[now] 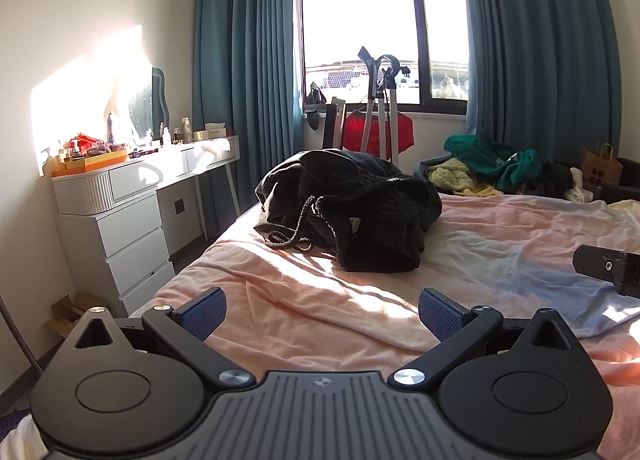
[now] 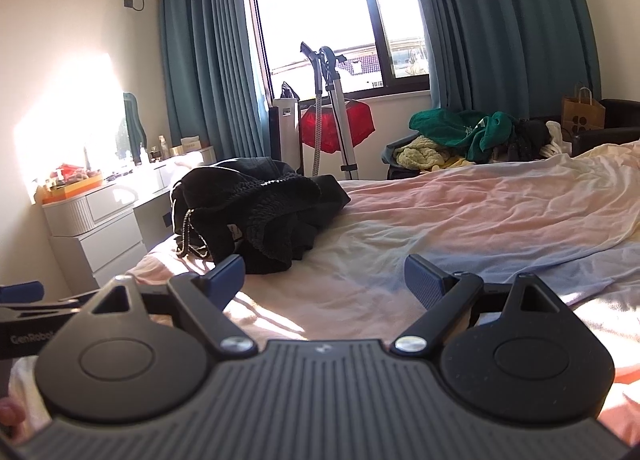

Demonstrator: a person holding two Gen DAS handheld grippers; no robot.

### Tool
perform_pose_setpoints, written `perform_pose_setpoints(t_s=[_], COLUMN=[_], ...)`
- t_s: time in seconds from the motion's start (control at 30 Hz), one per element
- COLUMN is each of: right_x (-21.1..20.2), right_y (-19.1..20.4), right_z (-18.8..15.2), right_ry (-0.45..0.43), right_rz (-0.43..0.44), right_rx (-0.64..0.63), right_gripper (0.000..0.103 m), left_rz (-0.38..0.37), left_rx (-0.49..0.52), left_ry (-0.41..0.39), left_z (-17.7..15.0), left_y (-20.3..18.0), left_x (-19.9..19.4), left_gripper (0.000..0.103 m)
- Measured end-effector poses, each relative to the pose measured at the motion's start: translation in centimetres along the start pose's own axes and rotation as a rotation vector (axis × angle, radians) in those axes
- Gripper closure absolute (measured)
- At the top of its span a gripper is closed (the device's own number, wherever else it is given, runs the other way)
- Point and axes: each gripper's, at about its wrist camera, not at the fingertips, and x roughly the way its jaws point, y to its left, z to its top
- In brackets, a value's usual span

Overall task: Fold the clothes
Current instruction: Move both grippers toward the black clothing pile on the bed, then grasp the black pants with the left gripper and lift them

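Observation:
A crumpled black garment [image 1: 352, 204] with a drawstring lies in a heap on the pink bed sheet [image 1: 320, 300], near the bed's left edge. My left gripper [image 1: 322, 312] hovers open above the sheet, short of the heap, with nothing between its blue pads. In the right wrist view the same black garment [image 2: 260, 212] sits ahead and to the left. My right gripper [image 2: 324, 284] is open and empty over the sheet [image 2: 440, 220], its left finger close to the heap's near edge. The right gripper's side [image 1: 608, 270] shows at the right of the left wrist view.
A white dresser [image 1: 132, 212] with bottles and boxes stands left of the bed. A garment steamer [image 1: 380, 100] and red cloth [image 1: 376, 132] stand by the window. A pile of green and yellow clothes [image 2: 460, 136] and a paper bag [image 2: 582, 112] lie beyond the bed.

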Motion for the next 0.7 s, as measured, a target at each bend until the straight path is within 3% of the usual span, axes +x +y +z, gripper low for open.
perform_pose_setpoints(t_s=[0.17, 0.47, 0.6, 0.7], right_x=[-0.1, -0.3, -0.5, -0.6], right_y=[-1.0, -1.5, -2.1, -2.6], right_z=[0.3, 0.5, 0.6, 0.6], right_ry=[0.005, 0.011, 0.007, 0.003], right_rz=[0.009, 0.03, 0.015, 0.002], right_rx=[0.069, 0.085, 0.113, 0.134], right_gripper=[0.015, 0.015, 0.015, 0.015], left_rz=[0.01, -0.003, -0.057, -0.058], left_rx=[0.006, 0.016, -0.048, -0.119], left_ry=[0.018, 0.067, 0.138, 0.171], left_z=[-0.1, 0.3, 0.9, 2.1], left_y=[0.0, -0.4, 0.1, 1.0], left_x=[0.5, 2.3, 4.3, 6.6], left_gripper=[0.0, 0.0, 0.0, 0.0])
